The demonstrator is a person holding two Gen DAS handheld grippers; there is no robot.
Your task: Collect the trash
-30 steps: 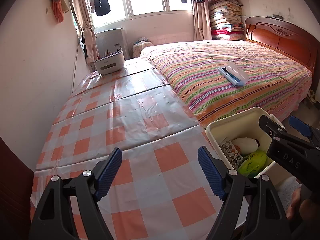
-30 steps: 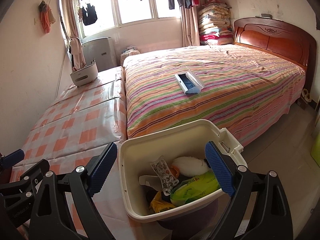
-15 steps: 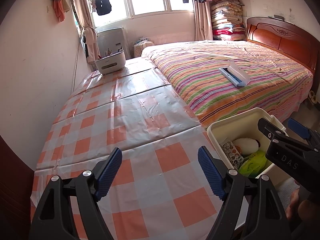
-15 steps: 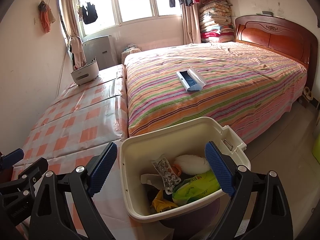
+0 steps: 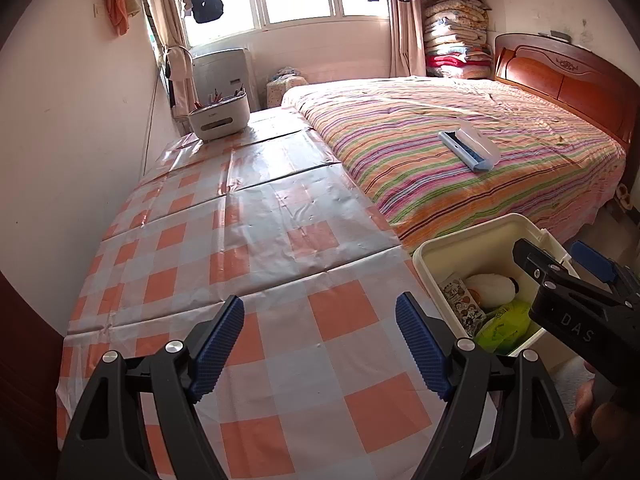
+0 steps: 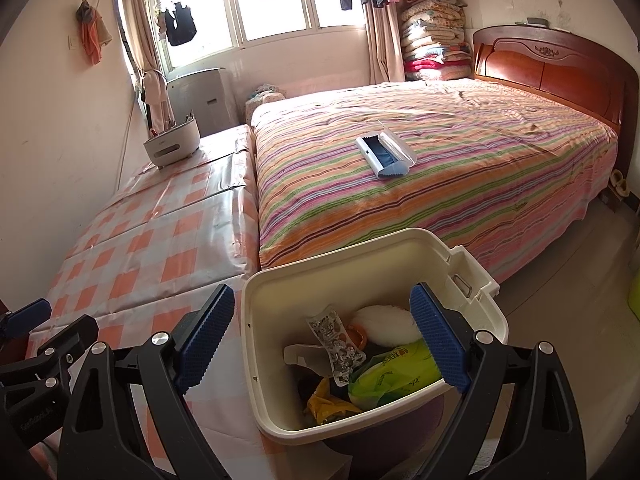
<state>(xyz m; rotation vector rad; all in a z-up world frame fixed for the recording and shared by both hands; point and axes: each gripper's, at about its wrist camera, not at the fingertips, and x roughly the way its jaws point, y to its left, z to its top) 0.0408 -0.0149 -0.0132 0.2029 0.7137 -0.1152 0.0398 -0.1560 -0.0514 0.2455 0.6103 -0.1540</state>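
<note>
A cream trash bin (image 6: 264, 344) stands beside the table's near right corner; it also shows in the left wrist view (image 5: 472, 252). It holds trash: a green wrapper (image 6: 396, 376), a printed packet (image 6: 336, 340), a white wad (image 6: 384, 324) and a yellow scrap (image 6: 328, 400). My right gripper (image 6: 320, 332) is open and empty, just above the bin's near side. My left gripper (image 5: 320, 344) is open and empty above the checked tablecloth (image 5: 240, 248). The right gripper's side shows in the left wrist view (image 5: 560, 292).
A white pen holder box (image 5: 218, 120) stands at the table's far end. A striped bed (image 6: 420, 168) lies to the right with a white and blue case (image 6: 384, 154) on it. A wooden headboard (image 6: 560, 68) and the wall on the left bound the space.
Both grippers stay open and nearly still. The views have shifted only slightly.
</note>
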